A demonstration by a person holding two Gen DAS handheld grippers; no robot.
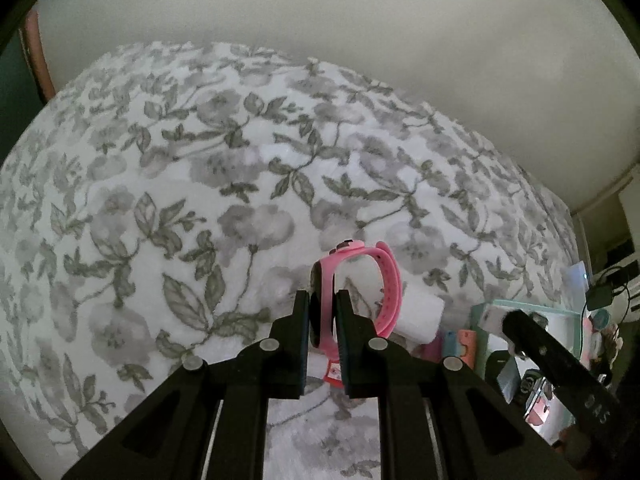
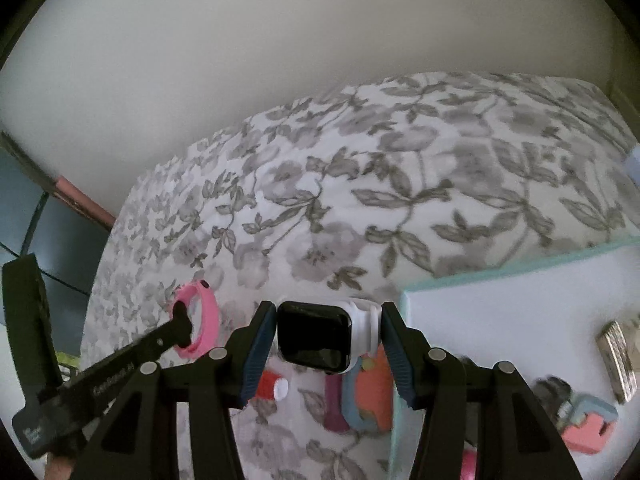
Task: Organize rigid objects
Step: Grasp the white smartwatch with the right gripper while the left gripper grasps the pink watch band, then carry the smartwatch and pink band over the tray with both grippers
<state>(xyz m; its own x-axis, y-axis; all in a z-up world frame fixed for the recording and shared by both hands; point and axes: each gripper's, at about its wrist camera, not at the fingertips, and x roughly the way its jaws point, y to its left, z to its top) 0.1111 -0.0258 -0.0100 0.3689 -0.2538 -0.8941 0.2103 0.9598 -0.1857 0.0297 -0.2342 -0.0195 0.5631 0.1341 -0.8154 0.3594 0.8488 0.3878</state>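
Blur and your own fingers hide the box [image 2: 500,320] contents. Your left gripper [image 1: 322,316] clamps one pink watch [image 1: 352,292] on edge, band looping upward above the floral bedspread [image 1: 200,184]. Your right gripper [image 2: 329,334] pinches one white-banded smartwatch [image 2: 320,334], long axis crosswise, beside the box.

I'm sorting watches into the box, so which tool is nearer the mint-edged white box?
Right. The right tool, shut on the white-strapped black smartwatch, sits beside the mint-edged white box; the left tool, clamping the pink watch, is farther away.
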